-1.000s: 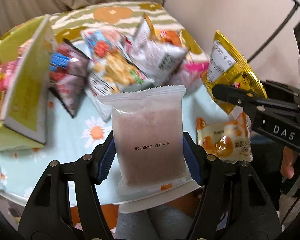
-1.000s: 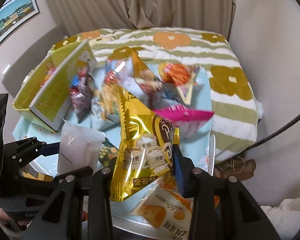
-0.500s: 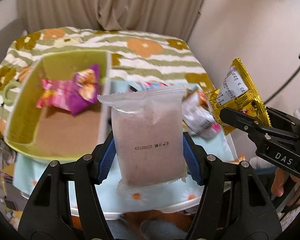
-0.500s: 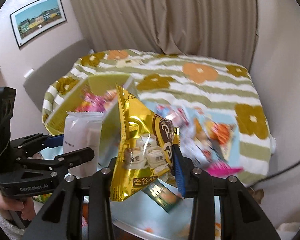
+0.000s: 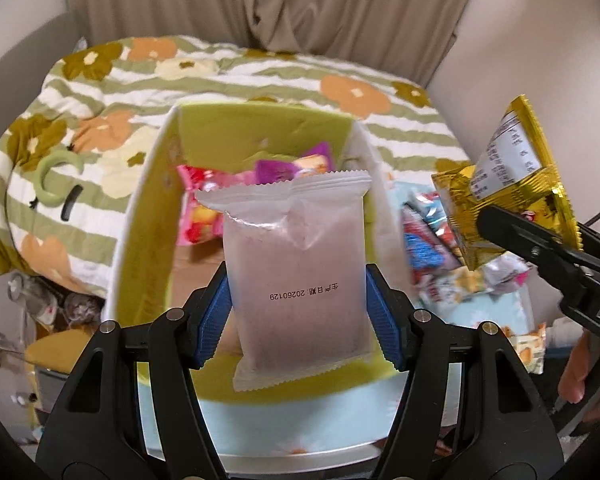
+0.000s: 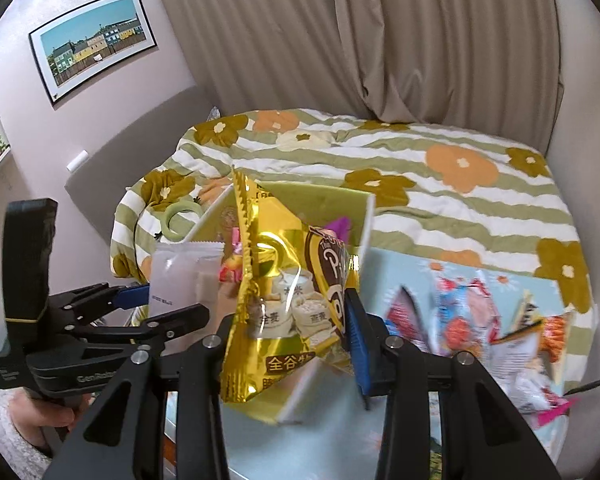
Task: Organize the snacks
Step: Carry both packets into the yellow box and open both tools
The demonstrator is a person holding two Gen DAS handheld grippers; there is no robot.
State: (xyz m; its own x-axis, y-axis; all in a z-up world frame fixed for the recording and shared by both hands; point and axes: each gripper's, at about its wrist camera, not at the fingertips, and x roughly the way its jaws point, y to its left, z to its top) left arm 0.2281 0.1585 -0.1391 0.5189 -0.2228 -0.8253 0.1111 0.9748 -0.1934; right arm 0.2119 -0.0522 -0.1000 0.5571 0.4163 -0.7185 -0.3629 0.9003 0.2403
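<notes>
Pale blue with daisies, the counter (image 5: 256, 428) filled the bottom of both views, and each hand-held gripper hung above it with a snack.

Nearest in the left wrist view, the left hand-held gripper (image 5: 296, 314) was clamped on a frosted white packet (image 5: 294, 272), held upright at centre frame, blue pads pressing its two side edges and the date print facing the camera. At the right edge of that frame the right hand-held gripper (image 5: 512, 236) pinched a gold packet (image 5: 508, 184). In the right wrist view that same right hand-held gripper (image 6: 296, 340) showed at lower centre, closed on the gold packet (image 6: 276, 280), which stood crumpled and tilted.

Just behind the white packet lay the green box (image 5: 152, 216), open at the top, with pink and purple packets (image 5: 204, 204) already resting toward its far end. Loose snacks (image 5: 432, 248) sat in a heap on the counter at the right of the box.

Beyond, a flowered striped bedspread (image 5: 260, 72) covered a bed, with beige curtains (image 5: 260, 0) at the top of the frame.

The step in hand seemed to be dropping both packets into the box. To do it well, each should be carried past the near wall and over the bare cardboard floor, lowered inside the walls, then released one at a time so neither snags the rim.
</notes>
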